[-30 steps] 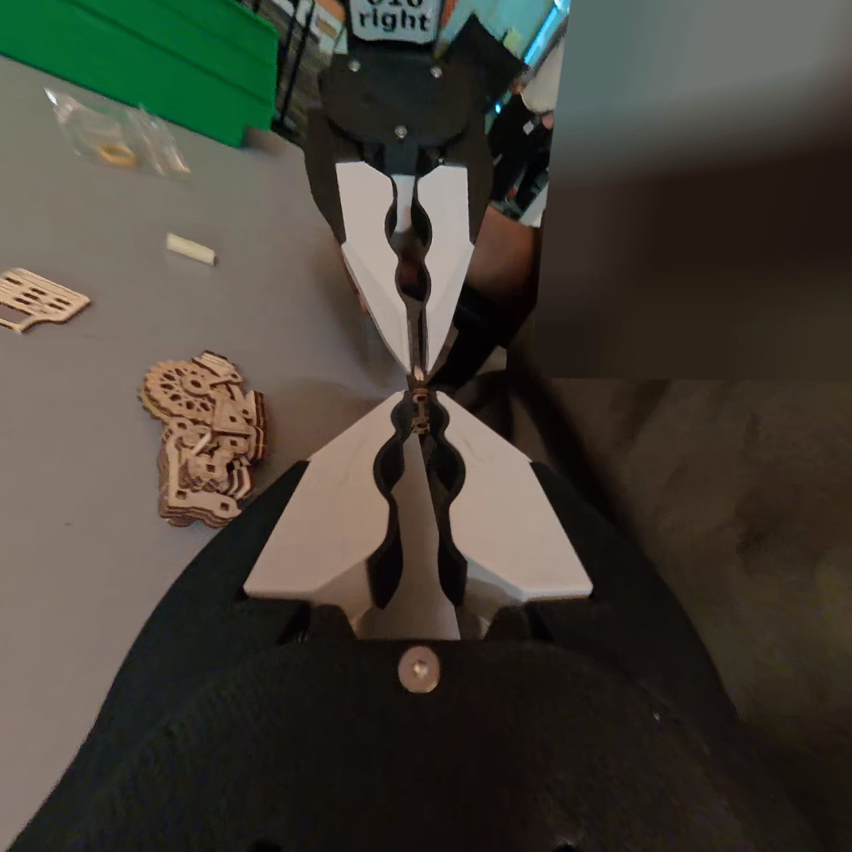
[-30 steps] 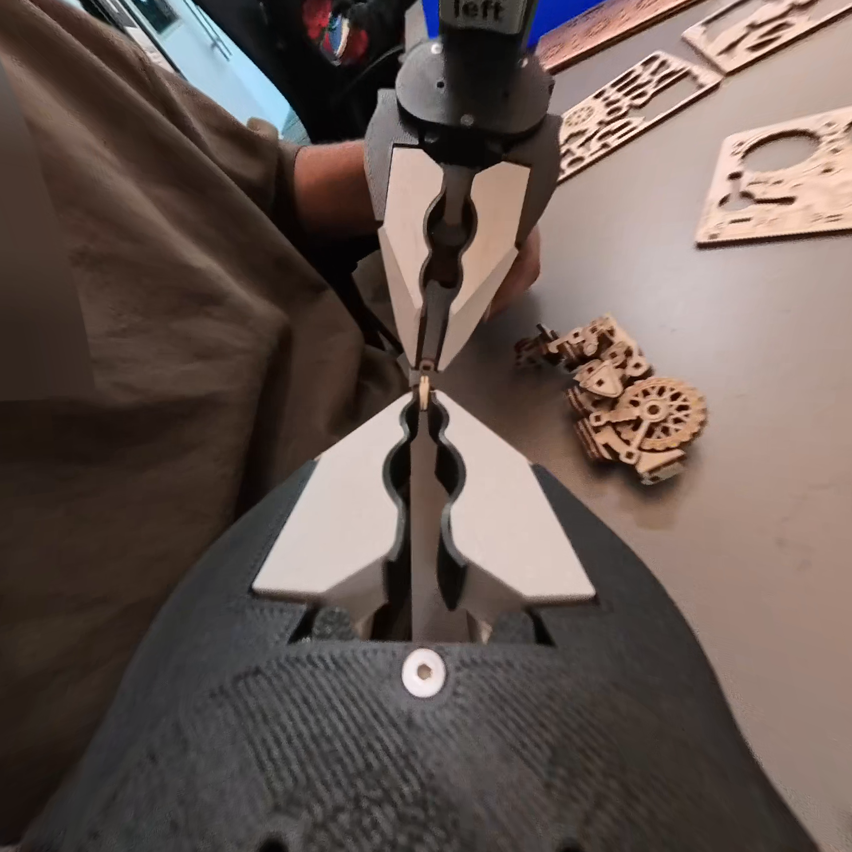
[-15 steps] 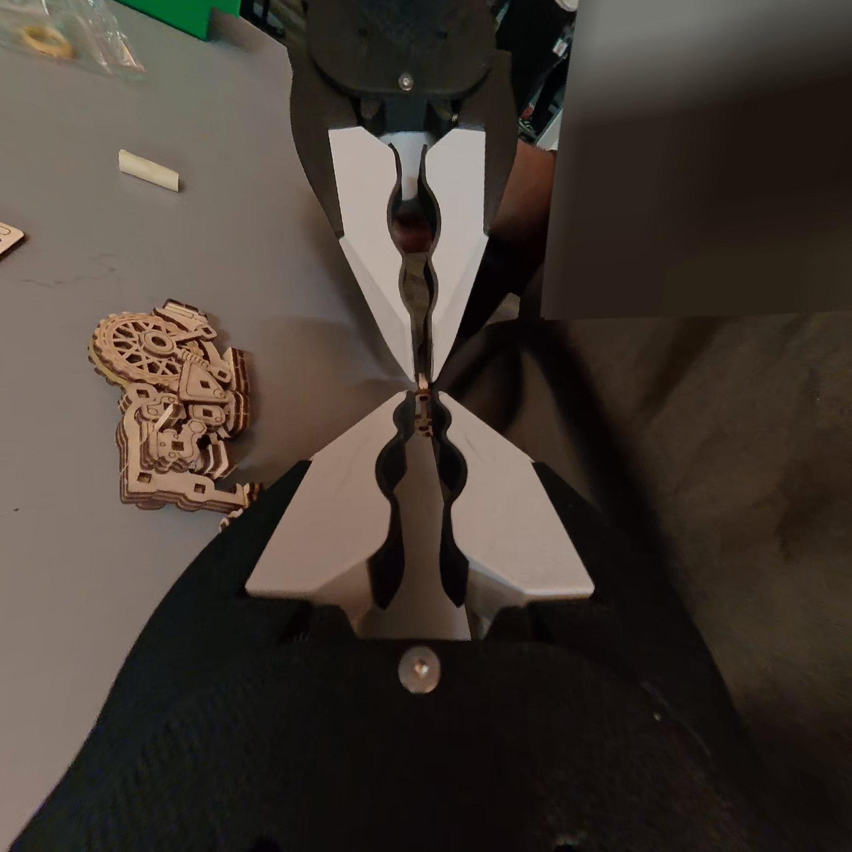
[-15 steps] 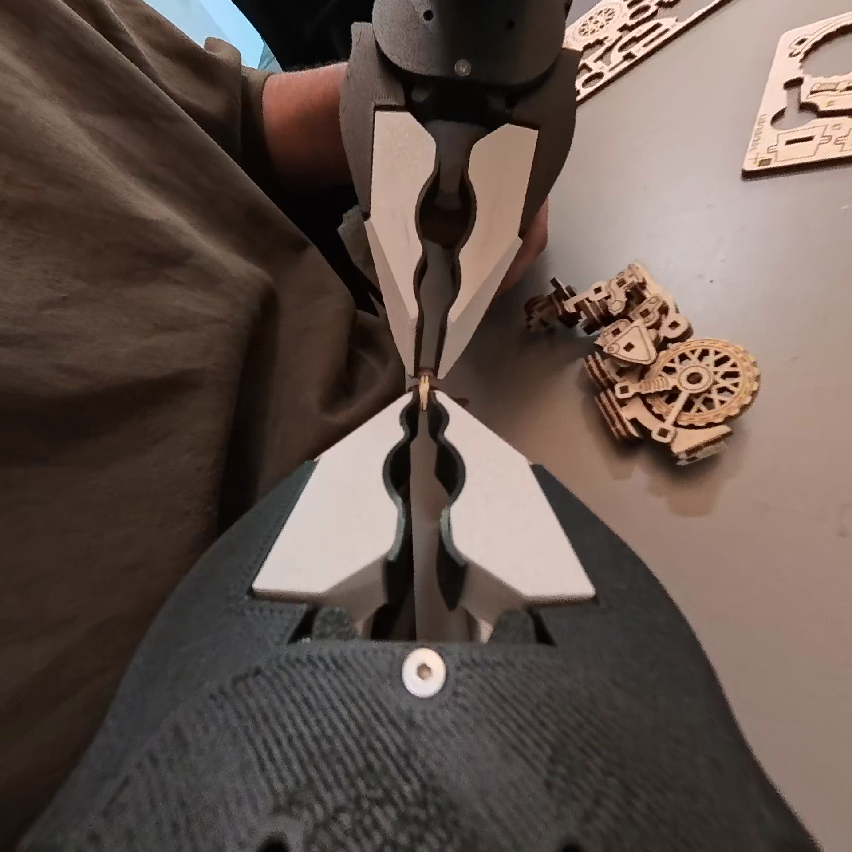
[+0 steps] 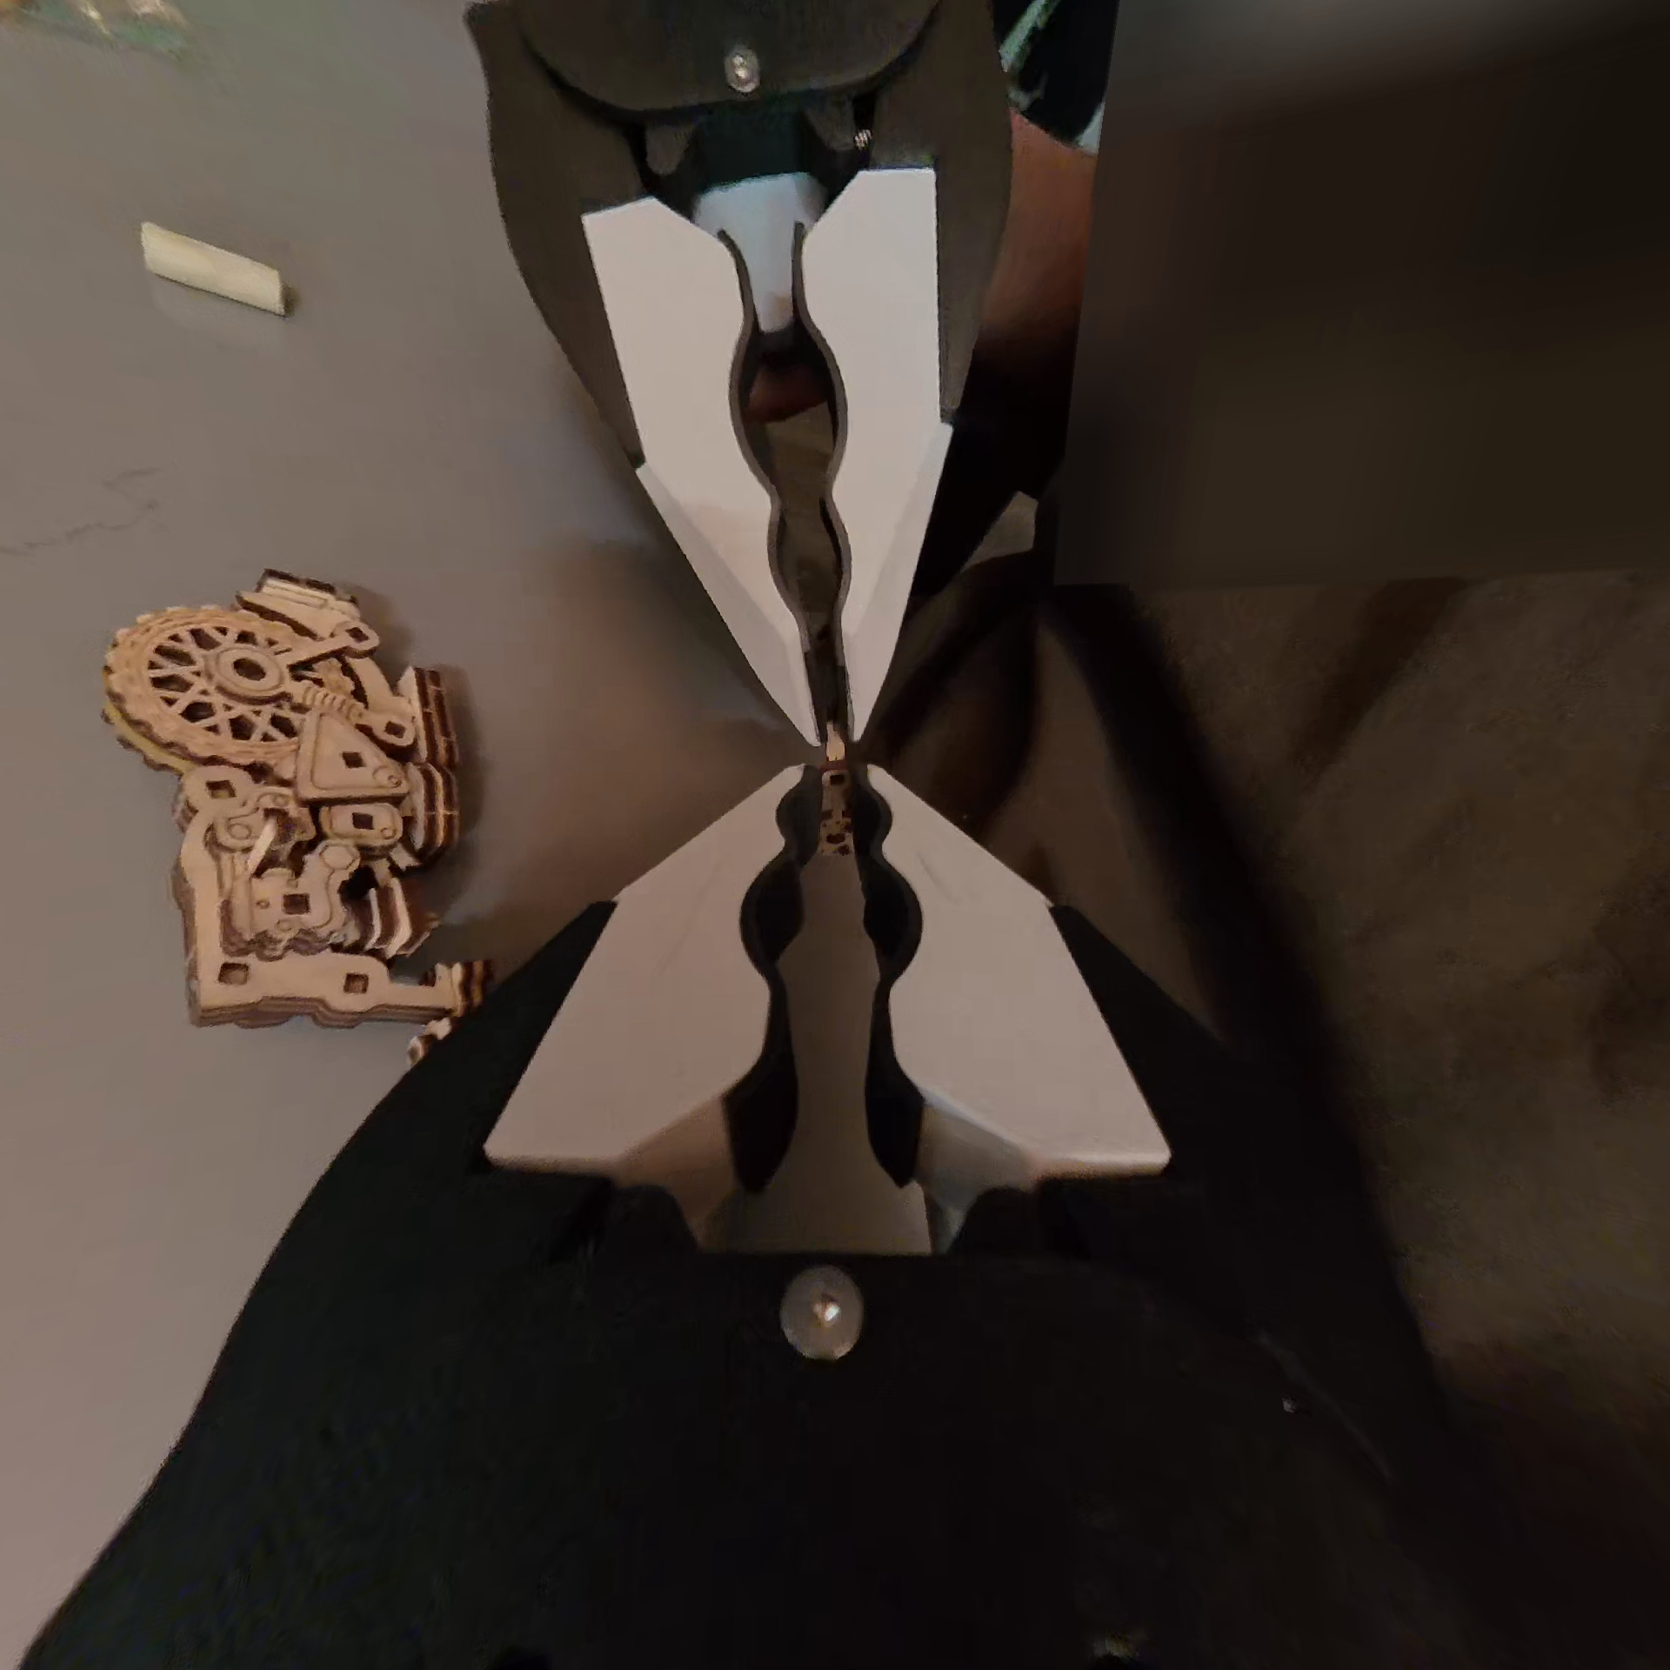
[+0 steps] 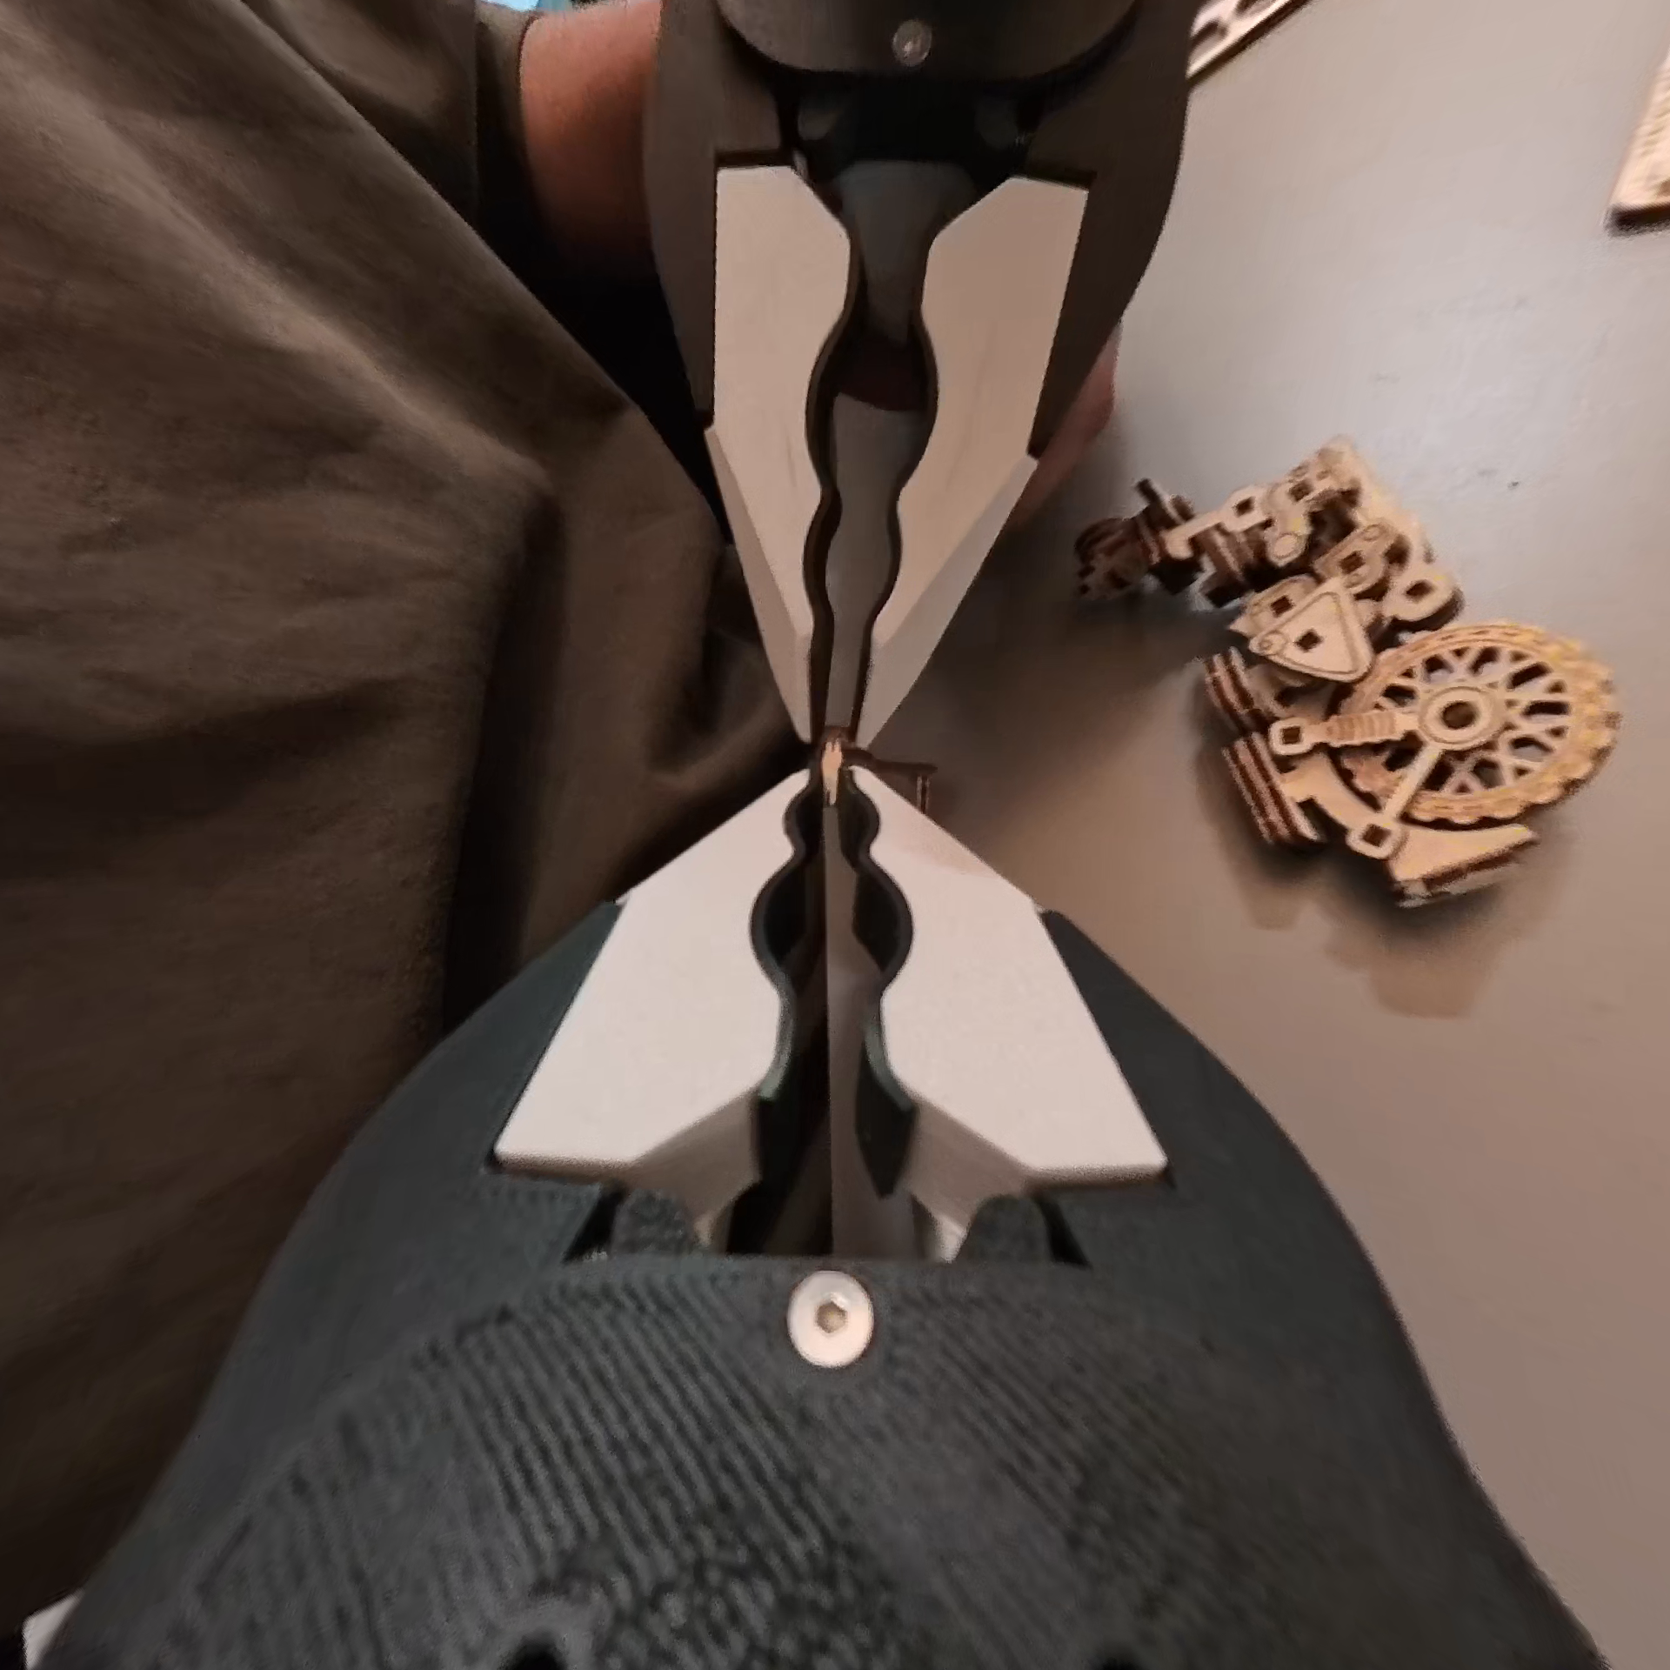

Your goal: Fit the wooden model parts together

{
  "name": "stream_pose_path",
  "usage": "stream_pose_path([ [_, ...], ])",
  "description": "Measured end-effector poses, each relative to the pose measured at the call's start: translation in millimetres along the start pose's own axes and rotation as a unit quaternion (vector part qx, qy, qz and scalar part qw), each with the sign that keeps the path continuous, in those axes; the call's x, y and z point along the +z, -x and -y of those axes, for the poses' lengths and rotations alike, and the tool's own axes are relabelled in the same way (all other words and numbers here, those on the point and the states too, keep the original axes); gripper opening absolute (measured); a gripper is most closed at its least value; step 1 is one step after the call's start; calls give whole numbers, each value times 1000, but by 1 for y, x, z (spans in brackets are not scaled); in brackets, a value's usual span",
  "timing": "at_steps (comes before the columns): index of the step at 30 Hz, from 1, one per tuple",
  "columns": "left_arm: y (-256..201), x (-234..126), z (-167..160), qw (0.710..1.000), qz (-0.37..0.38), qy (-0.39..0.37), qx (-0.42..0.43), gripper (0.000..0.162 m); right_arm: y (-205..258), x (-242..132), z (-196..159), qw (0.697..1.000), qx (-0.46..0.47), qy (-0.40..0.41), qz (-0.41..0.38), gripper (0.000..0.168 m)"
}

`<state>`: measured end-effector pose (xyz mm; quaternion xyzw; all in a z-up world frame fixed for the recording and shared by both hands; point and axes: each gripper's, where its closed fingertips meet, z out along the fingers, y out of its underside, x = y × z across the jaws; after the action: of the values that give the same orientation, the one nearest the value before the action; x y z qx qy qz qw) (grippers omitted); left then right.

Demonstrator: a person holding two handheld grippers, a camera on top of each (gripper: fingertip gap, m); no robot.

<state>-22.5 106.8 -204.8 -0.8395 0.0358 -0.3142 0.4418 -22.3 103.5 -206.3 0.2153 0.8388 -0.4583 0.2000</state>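
Note:
My left gripper [image 5: 836, 784] is shut on a small perforated wooden part [image 5: 837, 818], held in the air near the table edge. My right gripper [image 6: 836, 779] is shut on a thin wooden piece [image 6: 831, 766]. The two grippers face each other tip to tip, and the two small parts meet or nearly touch between them. In the left wrist view the right gripper [image 5: 836, 723] comes in from the top with its piece [image 5: 836, 748]. In the right wrist view the left gripper [image 6: 836, 716] comes in from the top. The partly built wooden model [image 5: 289, 813] with a spoked gear wheel lies flat on the grey table [image 5: 271, 452]; it also shows in the right wrist view [image 6: 1383, 705].
A small pale stick [image 5: 217, 280] lies on the table beyond the model. A corner of a wooden part sheet [image 6: 1645, 181] shows at the far right. A person's olive shirt [image 6: 271, 542] fills the side next to the grippers, with a hand [image 6: 587, 117] behind the left gripper. Both grippers' tips are close together, under 4 cm apart.
The two grippers have drawn closer, so each fills more of the other's view. Both stay shut on their small parts. The model and stick have shifted in view with the cameras.

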Motion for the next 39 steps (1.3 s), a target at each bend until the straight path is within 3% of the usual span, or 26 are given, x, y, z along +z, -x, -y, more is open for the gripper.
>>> stream_pose_path([
  [3, -4, 6, -6, 1000, -9, 23, 8, 3, 4, 4, -6, 1000, -6, 25, 16, 2],
  [29, 2, 2, -3, 1000, 22, 19, 2, 2, -6, 3, 1, 998, 53, -30, 15, 1],
  [33, 9, -6, 11, 998, 50, -23, -1, 5, -14, -10, 15, 995, 65, -78, -5, 2],
  [36, 15, -18, 27, 994, 80, -71, 4, 31, -22, -26, 27, 987, 85, -137, -11, 1],
  [39, 19, -31, 46, 984, 116, -133, 24, 38, -32, -51, 46, 964, 124, -236, -6, 2],
])
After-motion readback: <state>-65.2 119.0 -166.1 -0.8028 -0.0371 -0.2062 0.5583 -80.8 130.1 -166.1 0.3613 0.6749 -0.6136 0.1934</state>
